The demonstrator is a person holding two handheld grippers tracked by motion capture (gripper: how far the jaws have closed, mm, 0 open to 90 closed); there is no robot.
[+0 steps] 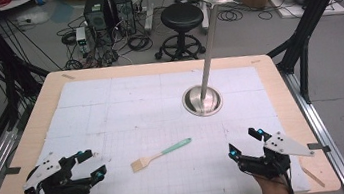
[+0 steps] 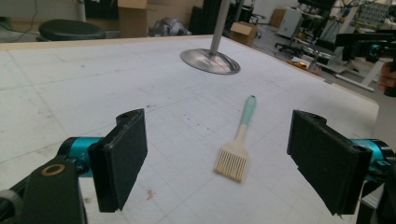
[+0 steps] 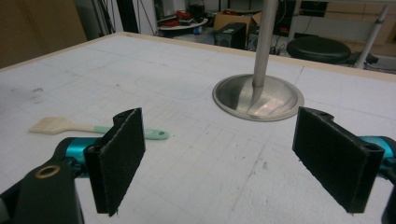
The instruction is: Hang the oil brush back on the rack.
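Right in front of the metal stand, toward the person's edge of the table, lies a little pastry brush with a mint-green handle and pale bristles, flat on the white gridded mat. Left gripper sits off to the stand's near left, jaws spread wide, nothing between them. Right gripper is on the stand's near right, jaws also wide apart and empty. Brush is between the two, touching neither. The stand's dished base has only its pole in it.

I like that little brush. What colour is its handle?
The brush has a mint-green handle with a cream neck and pale bristles, clearest in the left gripper view.
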